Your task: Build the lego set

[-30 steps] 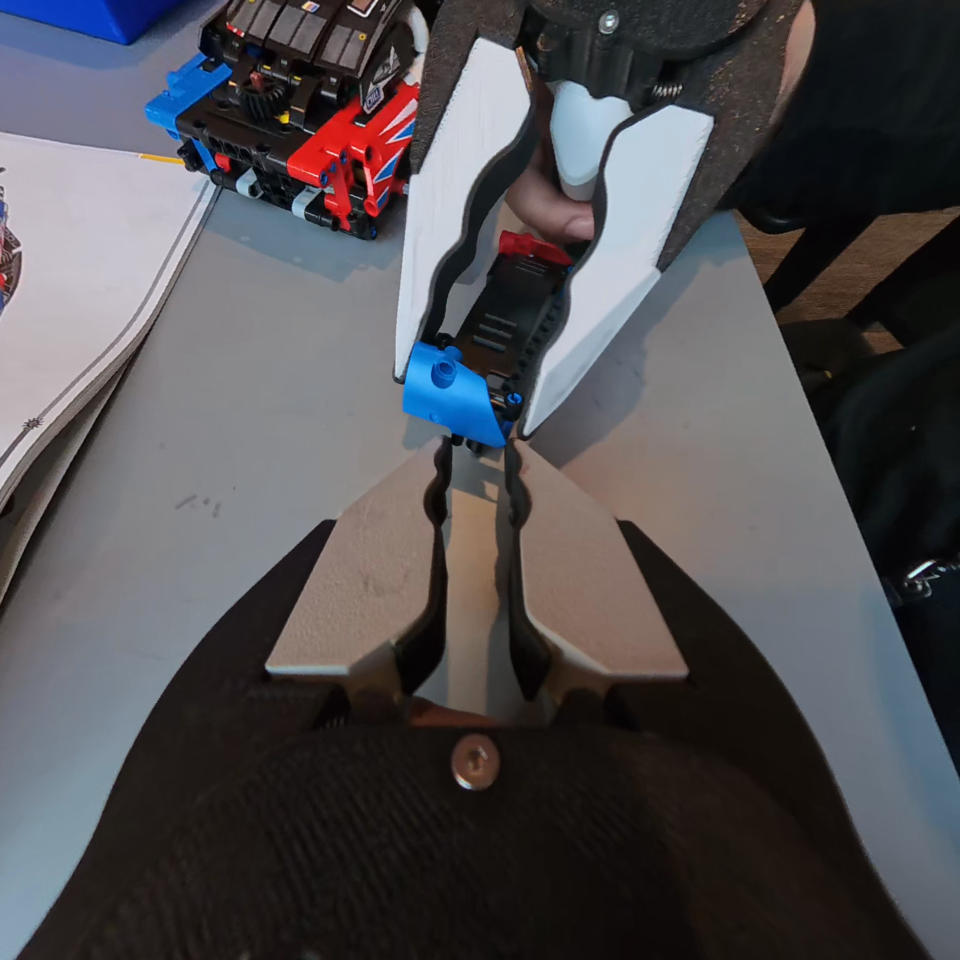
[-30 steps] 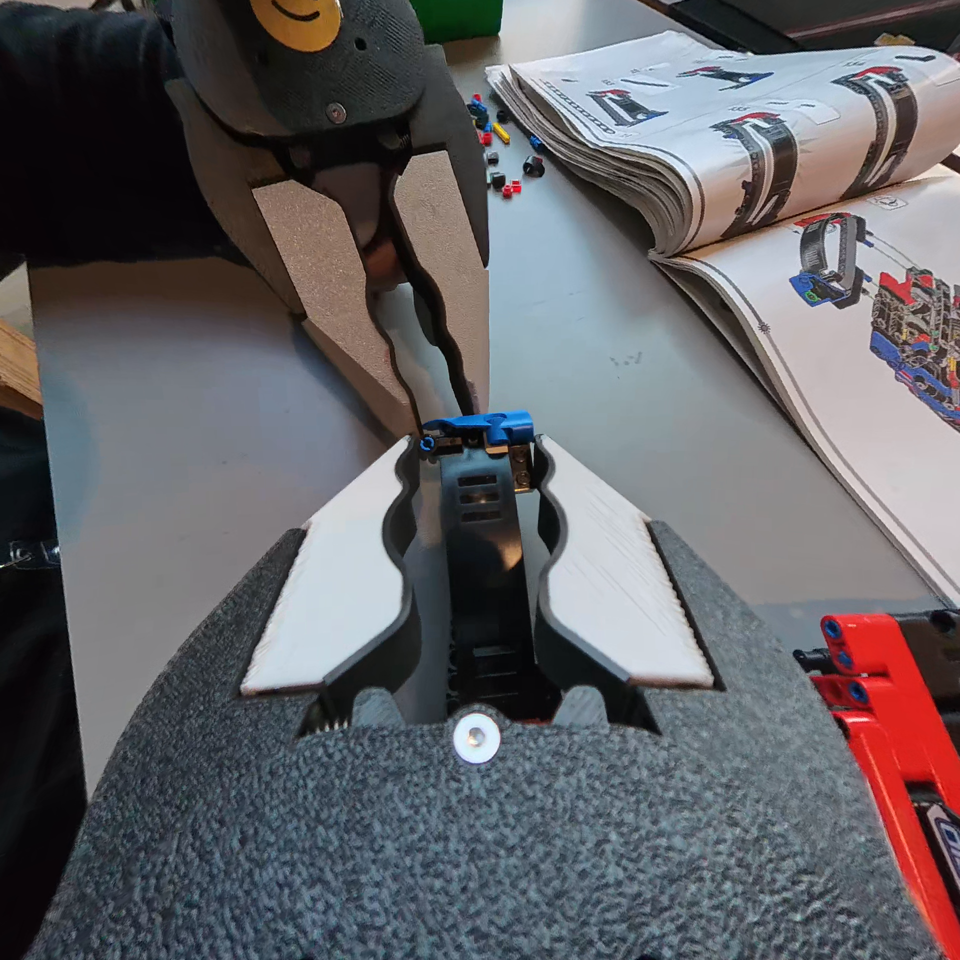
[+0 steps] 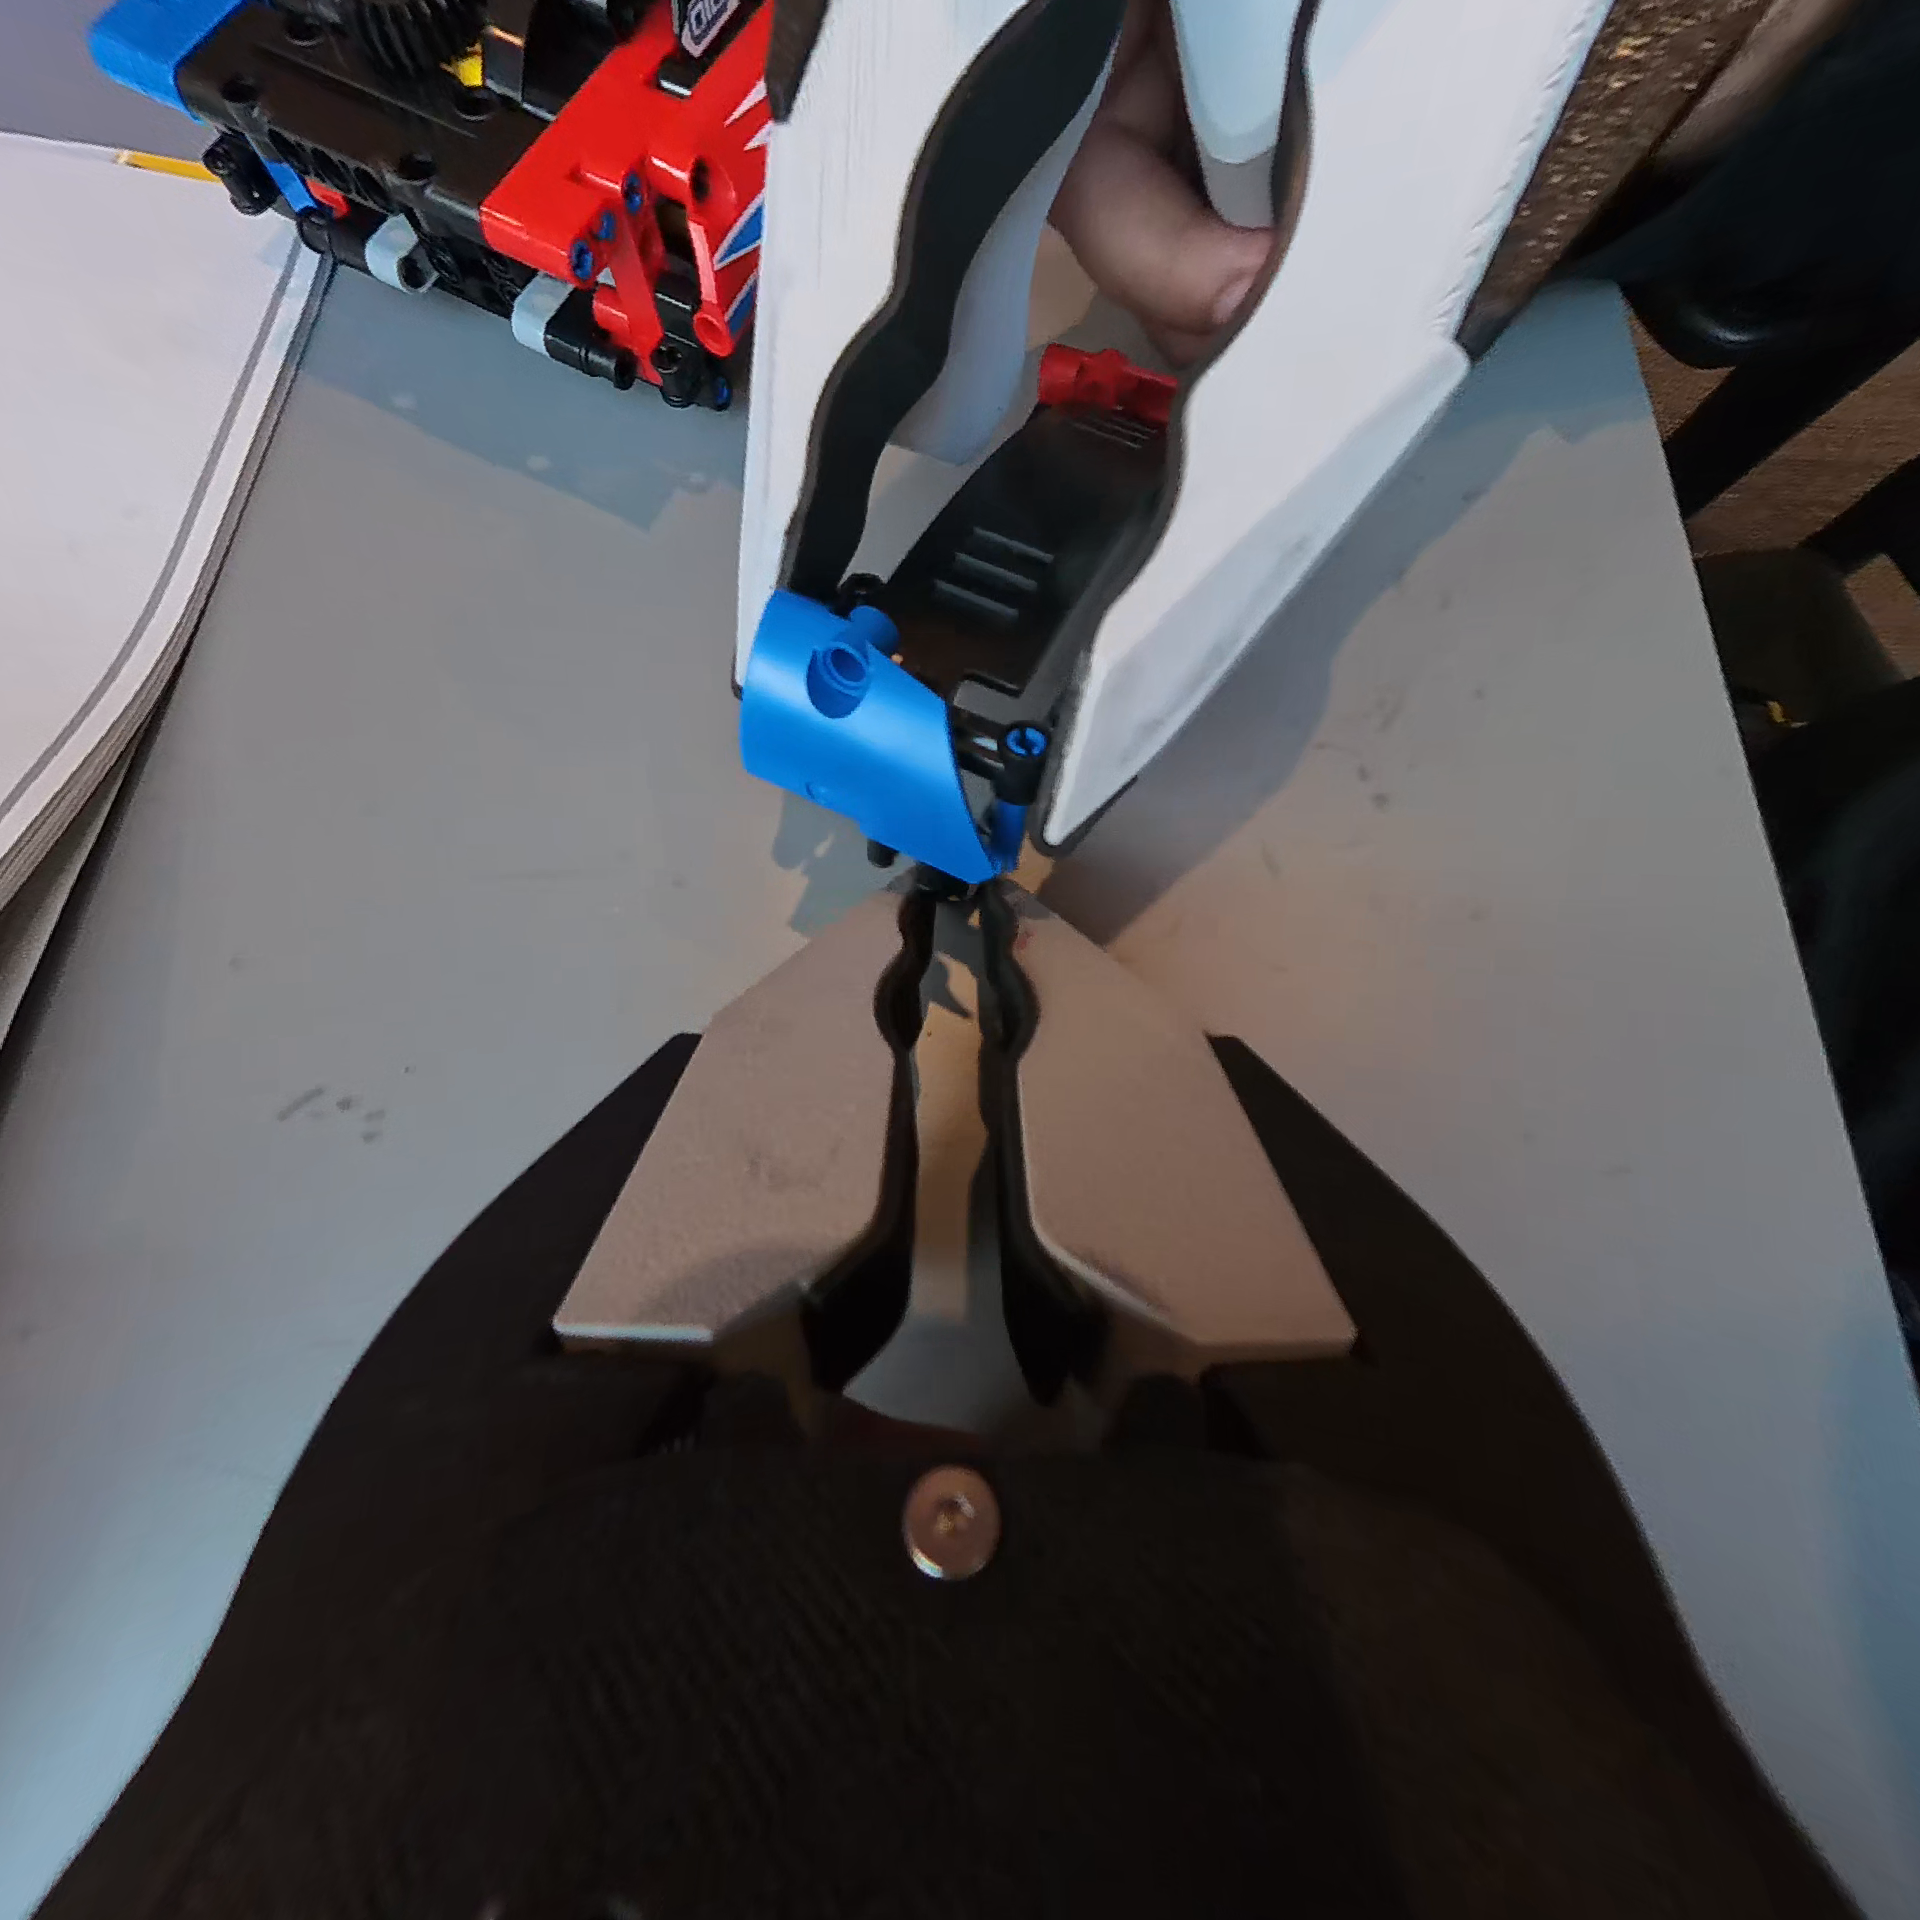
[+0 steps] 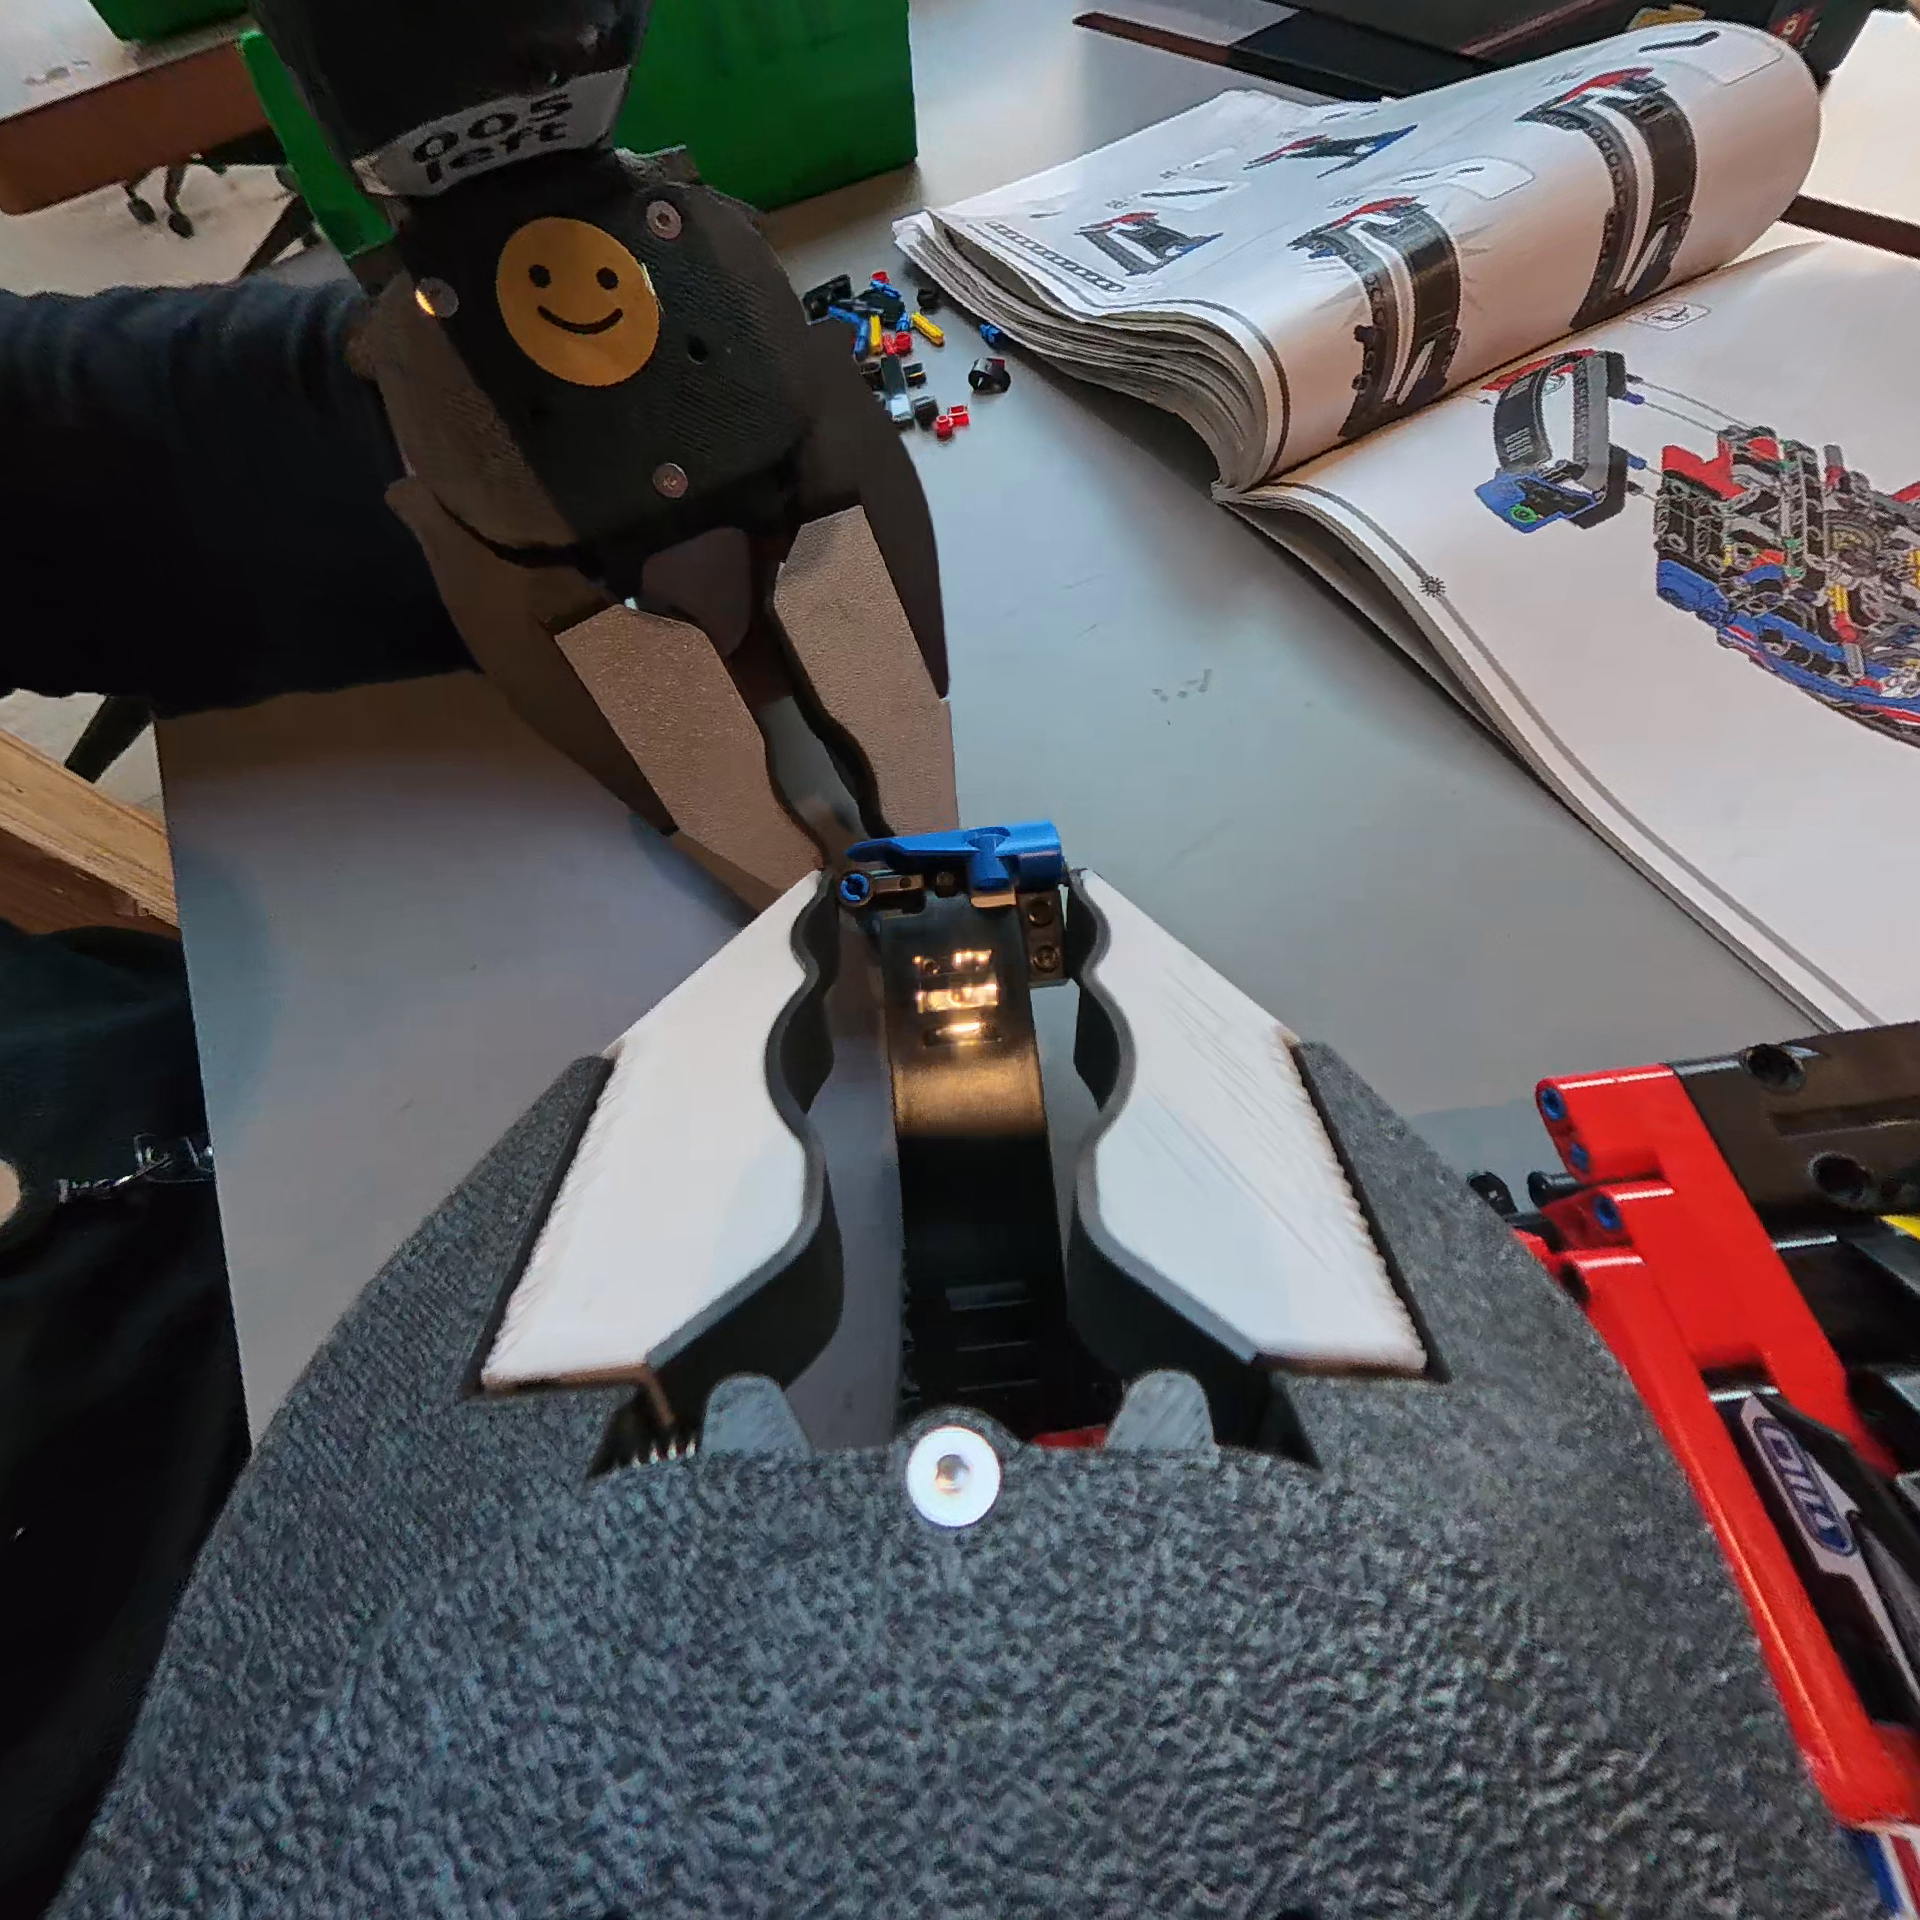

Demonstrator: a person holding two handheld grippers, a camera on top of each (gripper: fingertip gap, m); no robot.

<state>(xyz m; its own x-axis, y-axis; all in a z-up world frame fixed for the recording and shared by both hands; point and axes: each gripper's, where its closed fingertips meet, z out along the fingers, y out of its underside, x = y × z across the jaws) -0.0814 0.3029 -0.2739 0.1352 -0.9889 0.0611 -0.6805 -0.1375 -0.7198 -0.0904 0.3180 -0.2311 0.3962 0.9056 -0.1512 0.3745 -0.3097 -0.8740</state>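
Note:
My right gripper (image 4: 951, 894), with white fingers, is shut on a black curved lego sub-assembly (image 4: 961, 1101) that has a blue panel (image 4: 997, 847) at its far end. In the left wrist view this gripper (image 3: 904, 758) reaches in from the top with the blue panel (image 3: 862, 748) facing me. My left gripper (image 3: 948, 909), with grey fingers, is almost shut, and its tips pinch a small black piece (image 3: 938, 883) right under the blue panel. It also shows in the right wrist view (image 4: 852, 831), tip to tip with the right gripper.
A partly built red, black and blue lego vehicle (image 3: 561, 197) stands at the back left, and also at the right edge of the right wrist view (image 4: 1704, 1299). An open instruction booklet (image 4: 1558, 416) lies beside it. Small loose pieces (image 4: 904, 353) and a green bin (image 4: 769, 83) are farther off. The grippers' ends are close to 4 centimeters from one another.
My left gripper's fingers have closed in to a narrower gap at the blue end of the sub-assembly. The right gripper still holds the sub-assembly and looks nearer in the left wrist view.

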